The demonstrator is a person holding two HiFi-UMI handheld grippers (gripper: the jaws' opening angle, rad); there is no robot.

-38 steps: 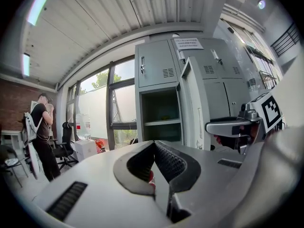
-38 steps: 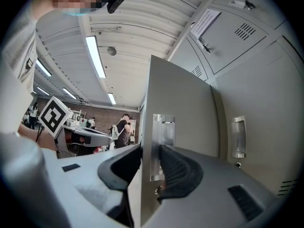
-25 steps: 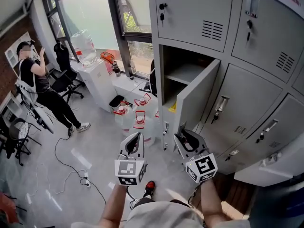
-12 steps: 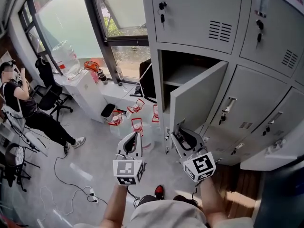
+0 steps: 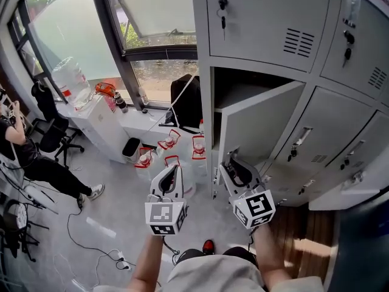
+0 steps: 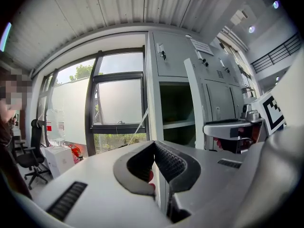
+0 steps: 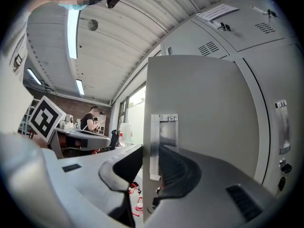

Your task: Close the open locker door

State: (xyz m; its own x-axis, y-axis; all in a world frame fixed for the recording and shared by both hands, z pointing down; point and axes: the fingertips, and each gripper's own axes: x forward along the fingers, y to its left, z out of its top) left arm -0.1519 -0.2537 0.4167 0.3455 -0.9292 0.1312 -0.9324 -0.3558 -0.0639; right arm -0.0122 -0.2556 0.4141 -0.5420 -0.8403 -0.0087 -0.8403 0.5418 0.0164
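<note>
The grey sheet-metal locker door (image 5: 258, 123) stood half open, hinged at its right, below the top row of the grey steel locker bank (image 5: 261, 17). It hid much of its dark compartment, and your right gripper (image 5: 233, 160) covered its lower corner. Those jaws, just narrowed, pinched the door's free edge at the bright latch plate (image 7: 164, 127). Your left gripper (image 5: 173, 169) hung beside it, jaws together on nothing.
</note>
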